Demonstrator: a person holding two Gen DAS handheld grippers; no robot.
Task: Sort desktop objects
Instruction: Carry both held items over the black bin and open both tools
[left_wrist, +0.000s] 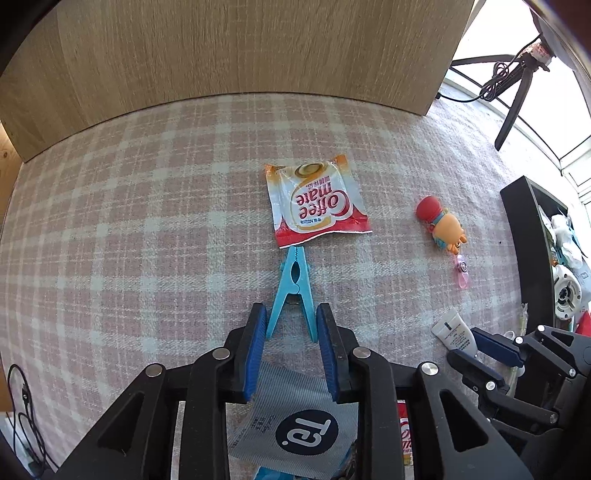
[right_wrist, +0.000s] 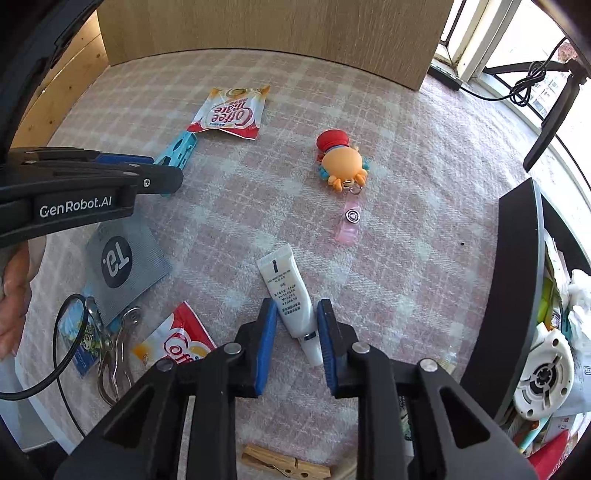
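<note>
Covering the surface is a soft cloth with pink and white squares. A wooden board stands at the back, and a bright window is off to the right, with a black tripod leg and a cable near it. Two Coffee mate packets show: one whole packet lies flat near the middle, and a second one peeks out near the bottom. One blue clothespin lies just below the first packet, with its tip almost touching it. The left gripper has its fingers apart, one on each side of the clothespin's two legs, touching or almost touching them. One white tube lies between the fingers of the right gripper, which are also apart and not squeezing it. One orange toy with a red hat lies farther out, with a pink clip strap on it. One grey packet with a dark round mark lies under the left gripper. Some metal pliers and one wooden clothespin lie near the front. One black box sits at the right. Inside it are a round white gadget and some white crumpled stuff, plus other small things that are too hard to tell.
</note>
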